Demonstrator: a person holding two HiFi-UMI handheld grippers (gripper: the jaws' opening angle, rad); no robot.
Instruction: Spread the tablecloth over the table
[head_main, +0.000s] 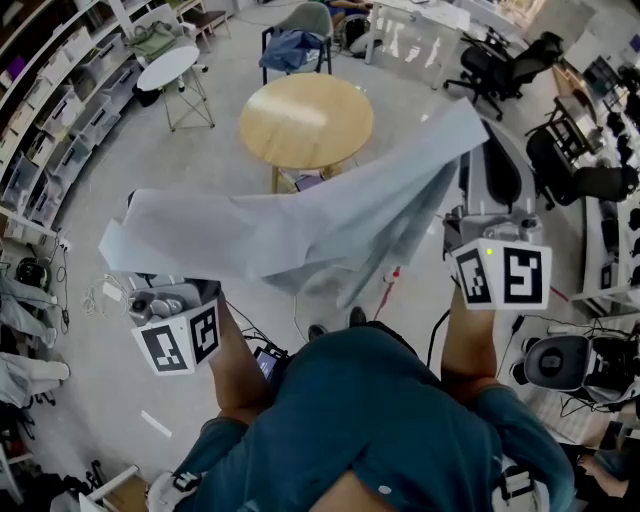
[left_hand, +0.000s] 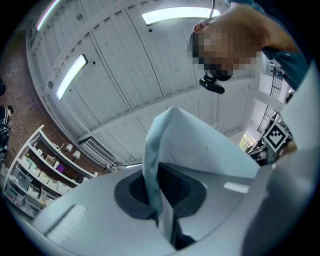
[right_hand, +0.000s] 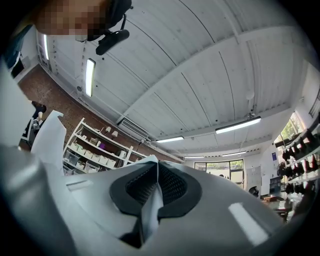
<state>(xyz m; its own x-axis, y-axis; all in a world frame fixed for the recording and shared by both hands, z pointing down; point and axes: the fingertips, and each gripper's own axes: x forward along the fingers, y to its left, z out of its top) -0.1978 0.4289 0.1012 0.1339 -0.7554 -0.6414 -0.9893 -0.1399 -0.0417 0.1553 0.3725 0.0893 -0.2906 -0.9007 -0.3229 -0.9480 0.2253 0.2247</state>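
Now the pale grey-blue fabric tablecloth (head_main: 330, 225) hangs airborne, long axis 8 to 2 o'clock, between the left gripper (left_hand: 162, 210) and right gripper (right_hand: 150, 205), both pinched tight on its edge, with the round light-wood table (head_main: 306, 120) ahead at 12 o'clock.

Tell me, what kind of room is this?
Probably an office or lab workroom. There are black office chairs on wheels, storage shelves full of boxes along the wall, and a round wooden table standing in the open floor.
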